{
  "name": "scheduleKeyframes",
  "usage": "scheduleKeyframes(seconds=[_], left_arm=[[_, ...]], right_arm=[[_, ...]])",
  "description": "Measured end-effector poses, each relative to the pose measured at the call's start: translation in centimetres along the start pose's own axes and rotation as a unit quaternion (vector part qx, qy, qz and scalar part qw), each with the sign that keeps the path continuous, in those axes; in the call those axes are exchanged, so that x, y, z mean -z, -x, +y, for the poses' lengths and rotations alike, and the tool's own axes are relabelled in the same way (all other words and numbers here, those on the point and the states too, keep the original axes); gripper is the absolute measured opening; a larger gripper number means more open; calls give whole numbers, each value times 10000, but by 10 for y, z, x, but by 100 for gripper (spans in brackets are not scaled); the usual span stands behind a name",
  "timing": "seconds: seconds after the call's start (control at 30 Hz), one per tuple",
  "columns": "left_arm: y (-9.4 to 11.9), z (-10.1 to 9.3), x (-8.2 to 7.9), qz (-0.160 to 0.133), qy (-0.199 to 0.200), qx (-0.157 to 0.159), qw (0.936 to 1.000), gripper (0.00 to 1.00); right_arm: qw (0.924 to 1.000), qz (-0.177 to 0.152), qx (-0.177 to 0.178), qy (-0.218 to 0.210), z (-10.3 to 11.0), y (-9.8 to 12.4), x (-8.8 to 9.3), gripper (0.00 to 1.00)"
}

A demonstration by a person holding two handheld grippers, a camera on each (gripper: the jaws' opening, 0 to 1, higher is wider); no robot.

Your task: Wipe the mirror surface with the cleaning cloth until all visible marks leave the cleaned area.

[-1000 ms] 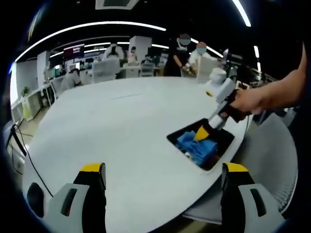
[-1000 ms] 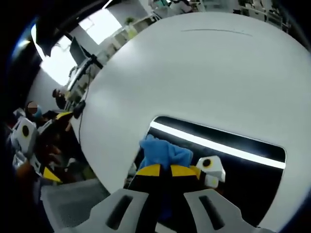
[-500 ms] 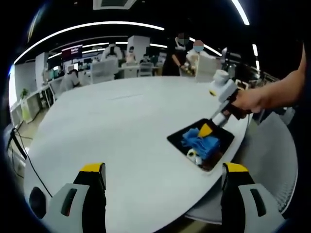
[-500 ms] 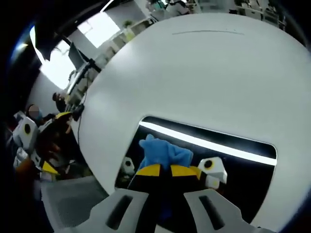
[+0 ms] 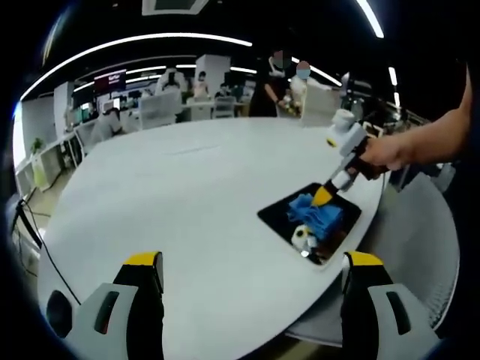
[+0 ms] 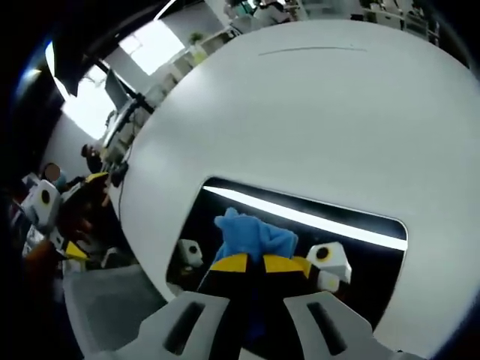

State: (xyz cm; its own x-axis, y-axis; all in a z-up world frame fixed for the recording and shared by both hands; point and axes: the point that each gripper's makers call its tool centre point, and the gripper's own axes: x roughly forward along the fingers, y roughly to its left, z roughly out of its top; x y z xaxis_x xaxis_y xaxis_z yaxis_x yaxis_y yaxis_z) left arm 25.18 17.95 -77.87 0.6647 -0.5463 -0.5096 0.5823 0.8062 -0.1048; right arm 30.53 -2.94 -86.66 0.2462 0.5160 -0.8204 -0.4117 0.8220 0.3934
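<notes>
Behind my large round white table (image 5: 187, 195), at 12 o'clock, I see white office desks (image 5: 161, 109) under long ceiling light strips (image 5: 142, 41); bright window (image 6: 154, 37) at 11 o'clock.

bare white table (image 5: 187, 195) around mirror (image 6: 375, 255), seemingly unobstructed

Long ceiling light strips (image 5: 135, 41) shine overhead and the big round white desk (image 5: 187, 195) reads evenly bright, with little shadow. The flat dark mirror (image 6: 360, 262) throws back one strip as a hard white glare line. A bright window (image 6: 154, 37) blows out to white. Fisheye bending curves every edge — the far room looks soft and slightly blurred.
</notes>
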Motion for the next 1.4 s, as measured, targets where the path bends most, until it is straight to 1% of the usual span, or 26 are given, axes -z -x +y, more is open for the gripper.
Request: scheduleKeyframes(seconds=[0.43,0.6,0.83,1.03,1.17,1.27,1.4], left_arm=[[-1,-1,1,-17,32,3,10000,100],[-1,-2,1,-29,49,-3,10000,100],[-3,-5,1,-51,91,4,9999,100],[-5,-7,3,-44,99,21,9999,100],[-3,-6,2,-48,109,2,9999,100],[-2,-6,2,-51,112,-8,9999,100],[-3,-8,3,-46,116,11,9999,100]], right_arm=[[10000,-18,30,-15,-14,8,3,0],[10000,-10,78,-11,-24,13,5,0],[9995,-48,198,-241,-47,26,10,0],[9992,-41,273,-283,-59,34,14,0],[9988,7,416,-247,-72,42,17,0],[9981,2,487,-378,-84,50,20,0],[9974,-11,553,-461,-92,55,23,0]])
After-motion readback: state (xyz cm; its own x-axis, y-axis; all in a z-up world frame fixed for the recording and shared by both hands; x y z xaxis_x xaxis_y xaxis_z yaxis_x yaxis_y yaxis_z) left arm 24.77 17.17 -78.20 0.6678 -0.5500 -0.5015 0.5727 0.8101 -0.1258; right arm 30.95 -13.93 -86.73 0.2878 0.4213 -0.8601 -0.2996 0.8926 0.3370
